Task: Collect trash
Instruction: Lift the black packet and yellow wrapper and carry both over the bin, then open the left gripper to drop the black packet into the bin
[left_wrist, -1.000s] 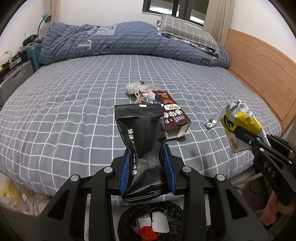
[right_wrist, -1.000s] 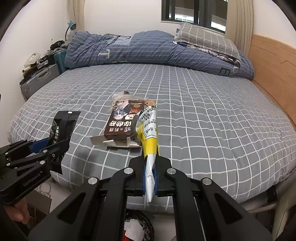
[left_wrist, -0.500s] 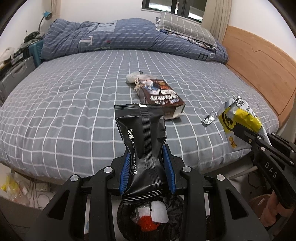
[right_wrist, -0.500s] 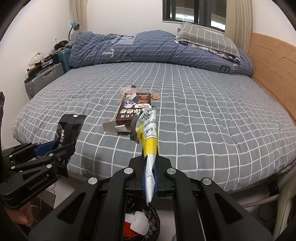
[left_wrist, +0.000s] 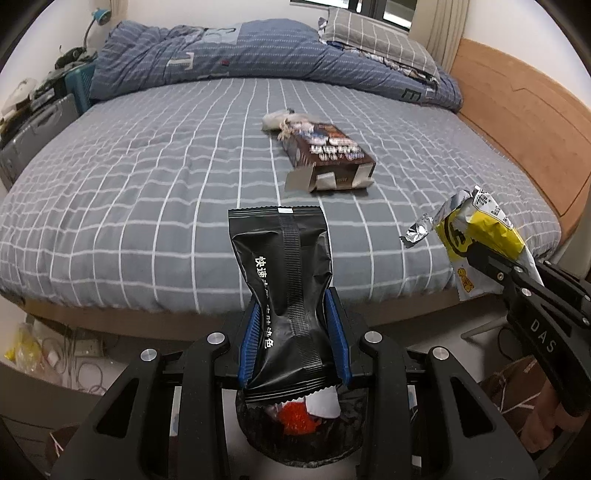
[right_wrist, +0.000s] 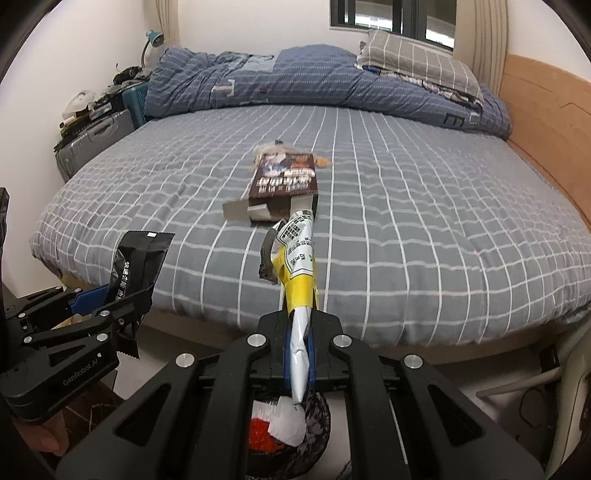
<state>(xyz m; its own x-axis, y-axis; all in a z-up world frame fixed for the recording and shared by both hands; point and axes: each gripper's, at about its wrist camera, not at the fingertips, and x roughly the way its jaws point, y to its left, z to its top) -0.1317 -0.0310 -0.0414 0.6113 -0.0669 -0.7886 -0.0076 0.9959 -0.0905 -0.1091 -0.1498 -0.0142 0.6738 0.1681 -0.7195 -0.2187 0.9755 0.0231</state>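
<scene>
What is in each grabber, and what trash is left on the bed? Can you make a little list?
left gripper: shut on black packet
right gripper: shut on yellow wrapper
bin: on the floor below both grippers, red and white scraps inside
still on bed: brown box, open at the near end; a small pale wad at its far end
both packets: not yet dropped
</scene>
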